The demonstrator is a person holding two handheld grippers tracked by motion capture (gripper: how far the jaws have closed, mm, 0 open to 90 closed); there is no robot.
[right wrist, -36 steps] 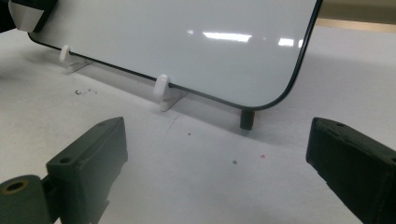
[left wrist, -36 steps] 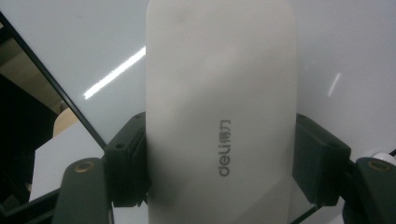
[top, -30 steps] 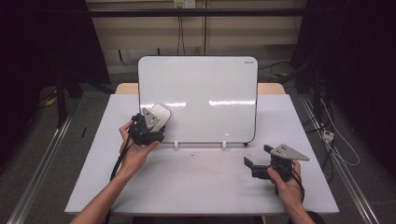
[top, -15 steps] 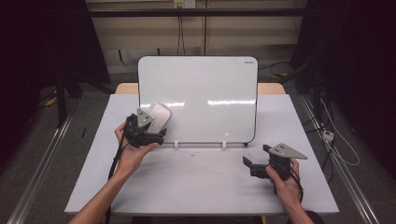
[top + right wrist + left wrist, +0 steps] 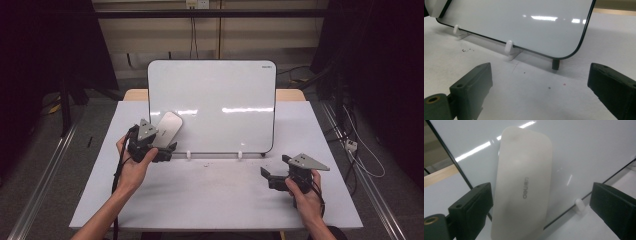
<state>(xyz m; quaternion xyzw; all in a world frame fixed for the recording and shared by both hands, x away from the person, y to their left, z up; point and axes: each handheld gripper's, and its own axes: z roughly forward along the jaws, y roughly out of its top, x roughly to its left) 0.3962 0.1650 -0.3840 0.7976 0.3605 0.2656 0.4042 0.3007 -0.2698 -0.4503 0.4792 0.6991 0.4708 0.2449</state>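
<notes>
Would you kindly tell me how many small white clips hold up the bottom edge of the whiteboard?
2. One white clip sits under the whiteboard's bottom edge just right of the eraser; the other sits further right. Another could be hidden behind the left gripper.

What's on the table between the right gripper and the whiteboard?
Nothing but bare table with a few dark specks lies between the right gripper and the whiteboard, as the right gripper view shows.
</notes>
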